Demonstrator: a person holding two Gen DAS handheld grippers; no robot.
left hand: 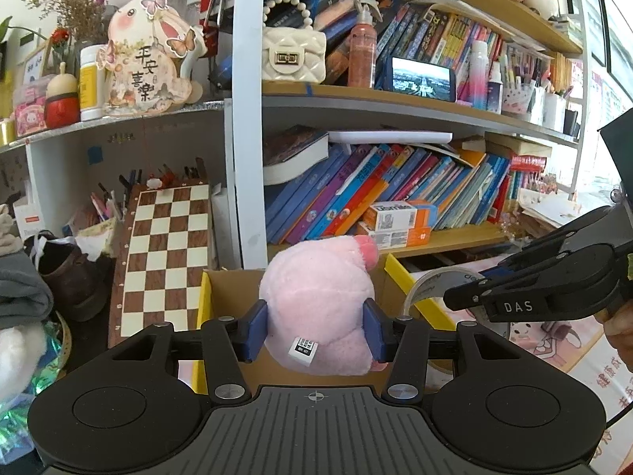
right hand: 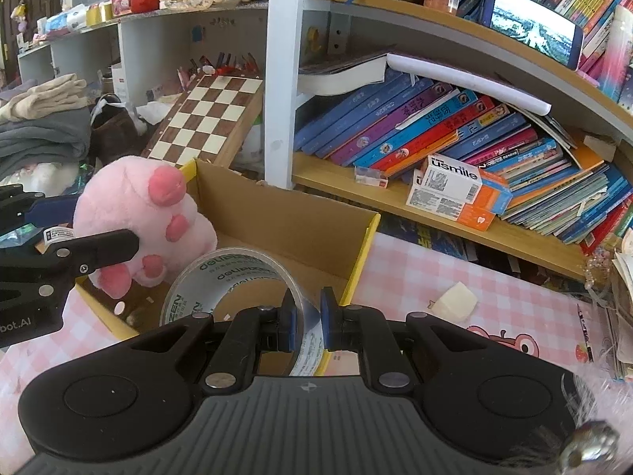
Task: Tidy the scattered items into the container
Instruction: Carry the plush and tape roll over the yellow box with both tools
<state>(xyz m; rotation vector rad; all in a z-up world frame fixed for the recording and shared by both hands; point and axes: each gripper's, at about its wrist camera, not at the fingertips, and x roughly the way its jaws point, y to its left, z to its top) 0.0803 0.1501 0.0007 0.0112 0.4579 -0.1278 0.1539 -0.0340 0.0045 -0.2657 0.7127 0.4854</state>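
Note:
My left gripper point(left hand: 316, 330) is shut on a pink plush paw toy point(left hand: 320, 301) and holds it over the open cardboard box point(left hand: 229, 293) with yellow flaps. The toy also shows in the right wrist view point(right hand: 146, 229), above the box's left edge. My right gripper point(right hand: 307, 316) is shut on the wall of a clear tape roll point(right hand: 221, 277), held over the box's point(right hand: 300, 229) near right side. The right gripper point(left hand: 554, 289) also shows in the left wrist view, with the tape roll point(left hand: 431, 285) at its tip.
A white crumpled scrap point(right hand: 455, 297) and a pencil point(right hand: 584, 332) lie on the pink checked tablecloth point(right hand: 415, 277) right of the box. A chessboard point(left hand: 166, 257) leans behind the box. Bookshelves point(right hand: 474, 138) stand close behind. Folded clothes point(right hand: 43, 126) pile at the left.

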